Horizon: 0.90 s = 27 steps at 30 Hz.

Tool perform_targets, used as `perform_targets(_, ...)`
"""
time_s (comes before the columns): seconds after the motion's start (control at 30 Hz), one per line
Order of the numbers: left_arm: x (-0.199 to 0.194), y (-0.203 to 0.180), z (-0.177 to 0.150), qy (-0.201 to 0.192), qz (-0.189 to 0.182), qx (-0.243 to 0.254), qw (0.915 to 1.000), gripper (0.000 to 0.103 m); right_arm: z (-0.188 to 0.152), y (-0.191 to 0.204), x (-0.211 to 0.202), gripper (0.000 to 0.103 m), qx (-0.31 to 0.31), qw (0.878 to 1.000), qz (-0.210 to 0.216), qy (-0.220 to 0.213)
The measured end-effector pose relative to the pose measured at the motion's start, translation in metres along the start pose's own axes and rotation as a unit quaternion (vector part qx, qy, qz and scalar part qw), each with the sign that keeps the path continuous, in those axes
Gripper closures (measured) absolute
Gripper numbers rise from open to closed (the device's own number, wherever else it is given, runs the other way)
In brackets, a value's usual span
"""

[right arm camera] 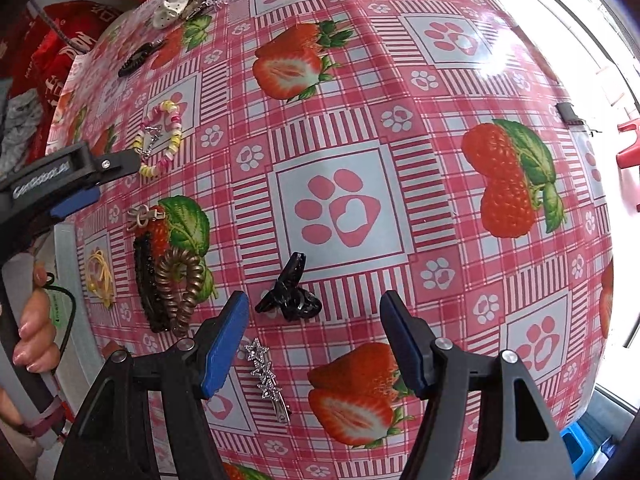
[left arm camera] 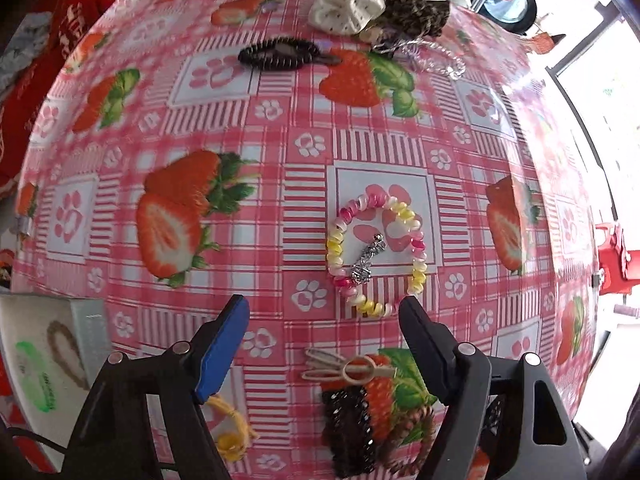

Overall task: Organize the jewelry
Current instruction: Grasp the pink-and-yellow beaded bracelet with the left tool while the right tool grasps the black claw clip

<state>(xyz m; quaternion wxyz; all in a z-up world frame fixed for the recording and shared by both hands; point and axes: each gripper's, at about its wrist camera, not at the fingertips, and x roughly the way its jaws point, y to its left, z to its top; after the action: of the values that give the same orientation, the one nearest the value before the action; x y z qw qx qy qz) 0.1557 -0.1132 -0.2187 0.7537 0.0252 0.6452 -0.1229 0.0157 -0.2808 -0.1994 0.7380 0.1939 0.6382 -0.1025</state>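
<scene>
- Lying on the strawberry tablecloth (left arm camera: 280,208), the pink and yellow coil bracelet (left arm camera: 376,256) with its silver charm (left arm camera: 366,260) serves as the landmark; it sits flat, just beyond the tips of the left gripper (left arm camera: 324,312)
- Left gripper: jaws stand wide apart with nothing between the pads; the bracelet's near edge lies just past the right-hand fingertip, not touching it as far as the left wrist view shows
- Only the left wrist view shows the white box (left arm camera: 52,344) off the bracelet's near left, with a green band and a tan loop inside, and the clear coil (left arm camera: 436,60) far beyond the bracelet
- Only the right wrist view shows the black claw clip (right arm camera: 290,296) and the sparkly star hair clip (right arm camera: 266,376) (both well apart from the bracelet), plus the person's hand (right arm camera: 34,320) on the left gripper's handle
- Right gripper (right arm camera: 314,340): jaws open, holding nothing; the claw clip lies just beyond the tips, nearer the blue pad, and the star clip lies between the jaws
- Both views show the white bow scrunchie (left arm camera: 348,4) and the black comb clip (left arm camera: 276,54) beyond the bracelet
</scene>
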Motion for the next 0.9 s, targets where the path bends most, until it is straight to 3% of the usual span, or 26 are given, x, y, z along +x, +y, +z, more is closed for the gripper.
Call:
perform_targets(0.07, 0.005, -0.002, 0.001, 0.005, 0.000, -0.002, 1.0000, 0.031, 0.000, 0.002, 0.002, 0.032, -0.003, 1.000, -0.004, 0.001)
perform_targets(0.23, 0.010, -0.007, 0.006, 0.001, 0.007, -0.009, 0.9999, 0.032, 0.002, 0.013, 0.007, 0.034, -0.015, 1.000, -0.017, -0.004)
perform_targets(0.4, 0.014, -0.020, 0.012, -0.005, 0.033, 0.000, 0.9994, 0.046, 0.003, 0.023, 0.012, 0.043, -0.028, 0.999, -0.038, -0.012)
perform_targets(0.53, 0.013, -0.024, 0.008, -0.009, 0.047, 0.006, 0.9988, 0.064, 0.004, 0.034, 0.015, 0.053, -0.045, 0.997, -0.068, -0.017)
perform_targets(0.63, 0.010, -0.019, 0.008, -0.010, 0.047, 0.006, 0.9988, 0.086, 0.001, 0.038, 0.016, 0.066, -0.055, 0.994, -0.087, -0.024)
perform_targets(0.7, 0.009, -0.016, 0.009, -0.009, 0.035, 0.005, 0.9993, 0.087, -0.002, 0.038, 0.015, 0.079, -0.059, 0.994, -0.089, -0.029)
perform_targets(0.9, -0.004, -0.007, 0.003, -0.023, 0.011, 0.014, 0.9996, 0.087, -0.006, 0.024, 0.007, 0.079, -0.047, 0.996, -0.061, -0.032)
